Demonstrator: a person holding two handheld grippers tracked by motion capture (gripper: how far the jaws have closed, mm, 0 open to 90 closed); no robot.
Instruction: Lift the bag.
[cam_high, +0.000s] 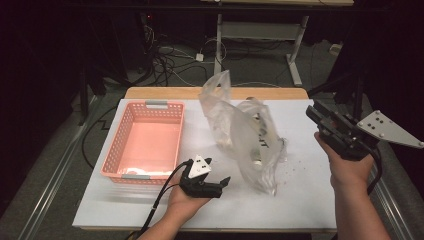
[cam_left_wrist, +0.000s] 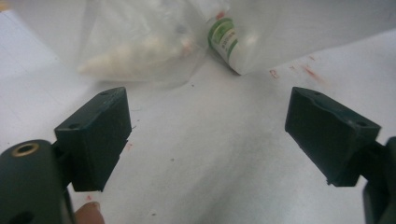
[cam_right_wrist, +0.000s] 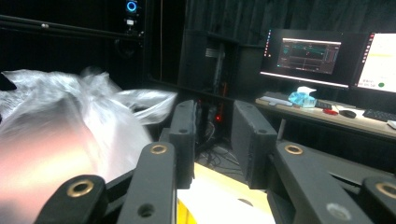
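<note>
Left gripper (cam_high: 215, 181) low over the white table (cam_high: 300, 200), jaws wide apart and empty, clear plastic bag (cam_high: 245, 135) with a green-labelled bottle (cam_left_wrist: 226, 42) just ahead, pink basket (cam_high: 147, 142) left, right gripper (cam_high: 320, 117) raised at the right edge, jaws slightly parted, nothing between them.

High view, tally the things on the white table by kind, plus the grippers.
Pink plastic lattice baskets: 1
Clear crumpled plastic bags: 1
Small white bottles with green labels inside the bag: 1
Hand-held black grippers: 2, left and right
Total: 5
</note>
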